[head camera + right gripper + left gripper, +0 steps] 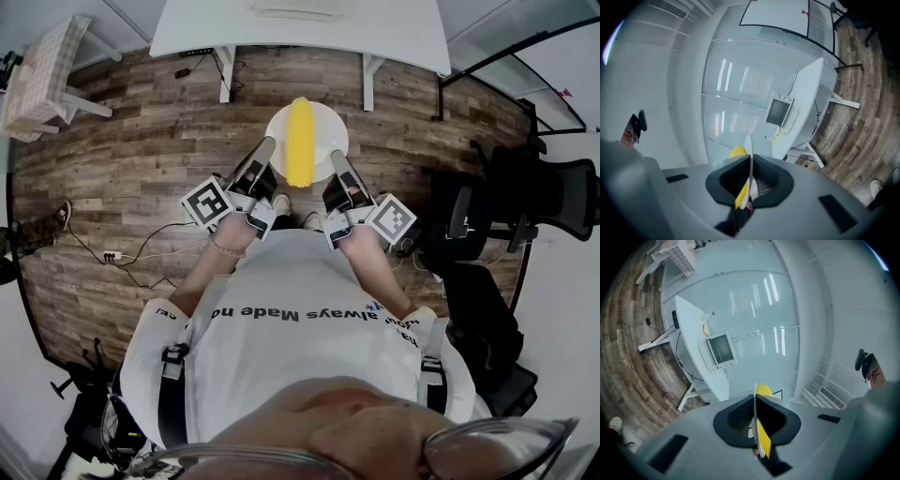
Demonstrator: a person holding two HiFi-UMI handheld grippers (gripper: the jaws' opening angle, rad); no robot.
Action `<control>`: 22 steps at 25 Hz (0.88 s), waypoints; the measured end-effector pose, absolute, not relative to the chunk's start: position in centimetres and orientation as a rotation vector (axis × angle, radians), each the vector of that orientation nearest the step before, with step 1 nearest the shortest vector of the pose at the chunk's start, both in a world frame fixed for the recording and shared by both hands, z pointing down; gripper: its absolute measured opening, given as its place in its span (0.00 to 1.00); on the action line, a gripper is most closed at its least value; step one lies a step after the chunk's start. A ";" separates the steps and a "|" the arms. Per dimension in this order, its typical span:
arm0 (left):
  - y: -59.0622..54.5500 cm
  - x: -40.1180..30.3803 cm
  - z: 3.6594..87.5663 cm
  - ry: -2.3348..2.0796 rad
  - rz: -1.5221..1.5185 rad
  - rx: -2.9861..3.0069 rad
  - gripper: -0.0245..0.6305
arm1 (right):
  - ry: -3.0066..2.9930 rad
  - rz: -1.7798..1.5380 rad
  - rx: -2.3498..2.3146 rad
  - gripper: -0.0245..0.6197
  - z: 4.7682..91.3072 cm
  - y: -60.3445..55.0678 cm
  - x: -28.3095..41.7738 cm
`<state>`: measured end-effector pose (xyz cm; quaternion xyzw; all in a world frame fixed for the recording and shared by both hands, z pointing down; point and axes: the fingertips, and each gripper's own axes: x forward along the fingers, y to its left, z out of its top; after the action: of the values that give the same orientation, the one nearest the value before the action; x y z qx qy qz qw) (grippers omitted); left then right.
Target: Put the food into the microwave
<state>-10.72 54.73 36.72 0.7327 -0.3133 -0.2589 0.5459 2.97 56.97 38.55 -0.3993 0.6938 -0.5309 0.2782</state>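
Observation:
A white plate (323, 131) carries a long yellow piece of food (299, 141) and is held in the air over the wooden floor. My left gripper (266, 150) is shut on the plate's left rim, my right gripper (338, 159) on its right rim. In the left gripper view the plate (755, 427) shows edge-on between the jaws, with the yellow food (763, 391) behind it. The right gripper view shows the same: plate (749, 159), food (738, 151). The microwave (719, 350) (779, 112) stands on a white table ahead, its door shut.
The white table (300, 28) lies ahead on its metal legs. Black office chairs (487, 216) stand at the right. A checked stool (42, 75) is at the far left. Cables and a power strip (112, 255) lie on the floor at left.

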 end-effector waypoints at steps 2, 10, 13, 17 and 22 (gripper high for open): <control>54.7 -10.9 36.7 -0.745 -0.613 1.743 0.07 | 1.850 -1.424 -1.073 0.07 38.5 56.8 2.8; 53.5 -13.6 36.8 -0.744 -0.601 1.764 0.06 | 1.839 -1.412 -1.086 0.07 38.4 55.7 0.1; 53.4 -13.3 36.9 -0.744 -0.603 1.759 0.07 | 1.842 -1.411 -1.090 0.07 38.7 55.6 0.4; 52.0 -14.2 37.0 -0.743 -0.603 1.752 0.07 | 1.844 -1.415 -1.088 0.07 38.7 54.3 -0.6; 50.1 -14.8 37.5 -0.751 -0.598 1.747 0.07 | 1.849 -1.421 -1.100 0.07 39.1 52.3 -1.0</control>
<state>-14.81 50.13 37.47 0.7360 -0.3164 -0.2520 0.5428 -1.01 52.35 39.12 -0.4097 0.6890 -0.5295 0.2777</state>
